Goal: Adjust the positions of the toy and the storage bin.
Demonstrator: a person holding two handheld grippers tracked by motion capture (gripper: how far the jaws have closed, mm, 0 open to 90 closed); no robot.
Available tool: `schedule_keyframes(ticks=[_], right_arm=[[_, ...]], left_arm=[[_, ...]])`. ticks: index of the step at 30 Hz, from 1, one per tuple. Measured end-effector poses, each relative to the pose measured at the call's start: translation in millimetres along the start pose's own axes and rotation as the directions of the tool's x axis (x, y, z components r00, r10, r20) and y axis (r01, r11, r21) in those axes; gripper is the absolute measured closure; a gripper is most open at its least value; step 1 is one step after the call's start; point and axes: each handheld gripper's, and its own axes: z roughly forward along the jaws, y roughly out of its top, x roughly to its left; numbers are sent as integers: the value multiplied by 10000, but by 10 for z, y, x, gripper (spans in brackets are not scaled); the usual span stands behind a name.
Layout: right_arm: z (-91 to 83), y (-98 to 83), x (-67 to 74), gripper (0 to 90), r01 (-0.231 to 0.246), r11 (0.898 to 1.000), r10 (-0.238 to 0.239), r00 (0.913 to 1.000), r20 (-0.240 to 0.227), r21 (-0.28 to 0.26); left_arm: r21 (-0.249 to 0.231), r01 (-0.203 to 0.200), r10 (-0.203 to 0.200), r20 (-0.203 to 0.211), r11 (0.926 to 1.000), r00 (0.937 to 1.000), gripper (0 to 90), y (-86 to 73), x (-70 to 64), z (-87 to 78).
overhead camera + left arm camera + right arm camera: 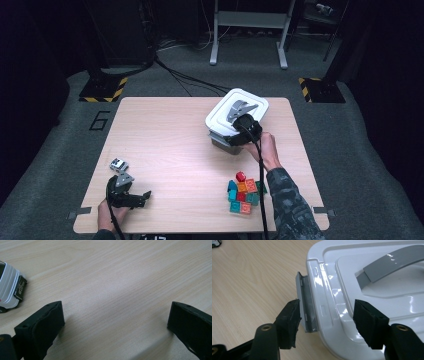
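Right gripper view puts the right gripper (325, 322) astride the grey side latch (305, 306) of the white lidded box (237, 119), far right on the bench (170, 150), jaws not yet pinching. Unlatching looks in hand; next, lever that clip outward. Left gripper (115, 322) rests open near the toy car (10, 290).

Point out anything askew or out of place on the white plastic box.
The grey side latch of the white plastic lidded box is flipped outward, away from the lid edge, instead of lying flat. The right tool straddles that edge with the latch between its jaws. Otherwise the lid looks seated.
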Motion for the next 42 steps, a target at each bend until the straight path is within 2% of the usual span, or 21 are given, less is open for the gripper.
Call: schedule_keyframes(ticks=[4,5,7,8,17,25,27,28,29,30,34,42], right_arm=[[83,44,9,474,-59,9999,60,10000,-55,142],[139,67,11,505,71,9998,-70,10000,-39,208],[175,84,32,527,-46,9993,48,10000,-39,365],[191,96,27,535,156,9996,-157,9999,45,220],[246,148,66,654,178,9997,-181,9997,189,144],[235,140,74,660,56,9999,-55,9999,-106,84],[231,132,104,661,78,10000,-77,9998,-184,28],[226,126,124,661,-32,10000,33,9998,-188,33],[220,122,124,661,118,9999,-118,9995,-278,22],[219,118,138,662,27,10000,-27,9996,-287,-3],[204,100,169,662,157,9998,-162,9988,-467,-115],[167,77,289,663,-51,10000,45,9964,-850,-69]], left_arm=[[73,11,-11,85,10000,10000,7,3,4,-5],[68,20,-20,76,10000,10000,7,3,4,-5],[68,20,-20,69,10000,10000,7,3,5,-5],[68,22,-23,70,10000,10000,7,3,5,-5],[-9,28,-28,-29,10000,10000,7,1,5,0],[-49,43,-43,-59,10000,10000,7,0,3,4],[40,23,-23,22,10000,10000,7,3,8,-4],[-44,46,-46,-67,10000,10000,7,0,3,3],[47,25,-25,27,10000,10000,7,3,9,-4],[-37,46,-46,-65,10000,10000,7,0,4,3],[-36,52,-52,-66,10000,10000,7,1,4,3],[-32,51,-51,-74,10000,10000,7,1,4,2]])
